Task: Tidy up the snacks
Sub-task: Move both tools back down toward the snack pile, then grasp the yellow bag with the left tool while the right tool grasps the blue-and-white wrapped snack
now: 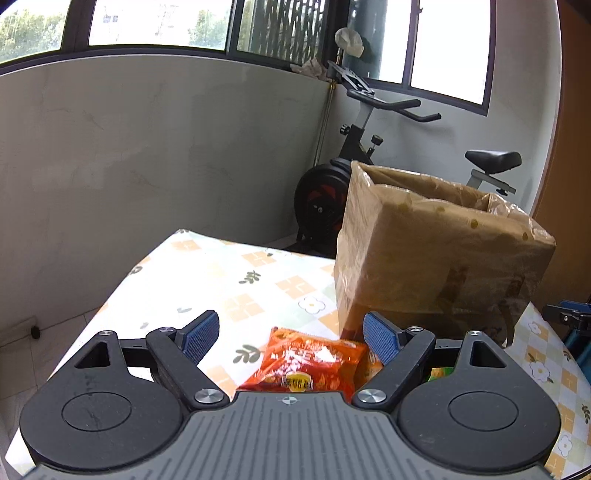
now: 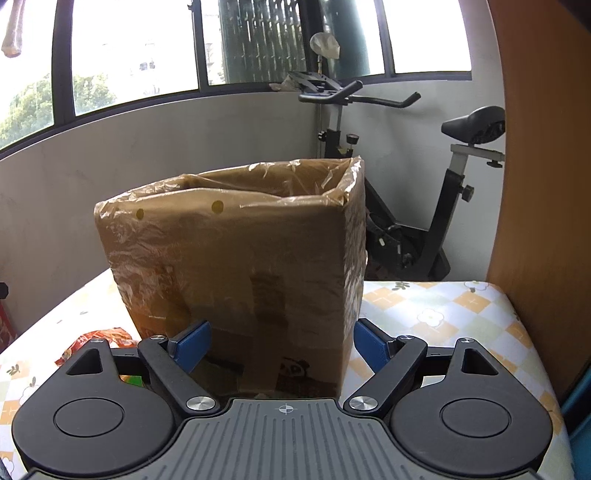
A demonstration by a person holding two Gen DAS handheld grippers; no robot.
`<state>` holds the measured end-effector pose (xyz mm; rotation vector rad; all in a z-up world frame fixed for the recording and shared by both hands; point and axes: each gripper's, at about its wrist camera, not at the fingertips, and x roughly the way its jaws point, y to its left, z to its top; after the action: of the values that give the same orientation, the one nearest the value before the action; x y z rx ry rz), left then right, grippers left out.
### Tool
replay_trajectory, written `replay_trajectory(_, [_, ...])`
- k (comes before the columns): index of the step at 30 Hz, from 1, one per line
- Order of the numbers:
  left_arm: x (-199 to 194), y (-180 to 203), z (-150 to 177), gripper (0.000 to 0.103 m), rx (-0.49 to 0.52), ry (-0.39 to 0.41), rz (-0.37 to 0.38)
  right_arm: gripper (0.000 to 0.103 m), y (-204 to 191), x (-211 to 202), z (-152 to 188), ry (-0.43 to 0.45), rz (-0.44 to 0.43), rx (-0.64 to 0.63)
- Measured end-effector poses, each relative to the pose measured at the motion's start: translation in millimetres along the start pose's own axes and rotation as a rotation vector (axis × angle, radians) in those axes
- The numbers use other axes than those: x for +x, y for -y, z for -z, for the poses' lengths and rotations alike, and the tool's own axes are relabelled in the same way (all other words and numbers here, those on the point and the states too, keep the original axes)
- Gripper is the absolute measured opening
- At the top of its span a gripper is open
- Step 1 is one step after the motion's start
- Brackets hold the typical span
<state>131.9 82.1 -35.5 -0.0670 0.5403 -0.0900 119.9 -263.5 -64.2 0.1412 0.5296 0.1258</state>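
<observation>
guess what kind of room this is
Probably an enclosed balcony or sunroom in a home: windows run along a low wall, an exercise bike sits in the corner, and a patterned cloth covers the table.

This is a home, by the look of it an enclosed balcony or spare room. An exercise bike is parked in the corner under a run of dark-framed windows with trees outside. A table wears a floral checked tablecloth, and on it stands a cardboard box lined with plastic film. Plain grey walls, tiled floor.
</observation>
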Motion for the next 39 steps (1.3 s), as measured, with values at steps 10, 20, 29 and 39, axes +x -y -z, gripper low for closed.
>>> replay_trajectory(10, [15.0, 10.0, 55.8, 0.087, -0.048, -0.131, 0.064, 0.082, -3.4, 10.8, 41.6, -0.048, -0.006, 0.055])
replay_trajectory(20, [40.2, 37.7, 85.8, 0.088, -0.073, -0.22, 0.101, 0.082, 6.9, 27.9, 72.1, -0.134, 0.067, 0.081])
replay_trajectory(29, [46.8, 42.9, 102.9, 0.094, -0.078, -0.243, 0.104, 0.074, 11.7, 57.5, 92.3, -0.206, 0.122, 0.145])
replay_trajectory(39, [61.1, 45.4, 117.7, 0.096, -0.101, -0.279, 0.132, 0.063, 12.6, 57.1, 104.5, -0.152, 0.095, 0.13])
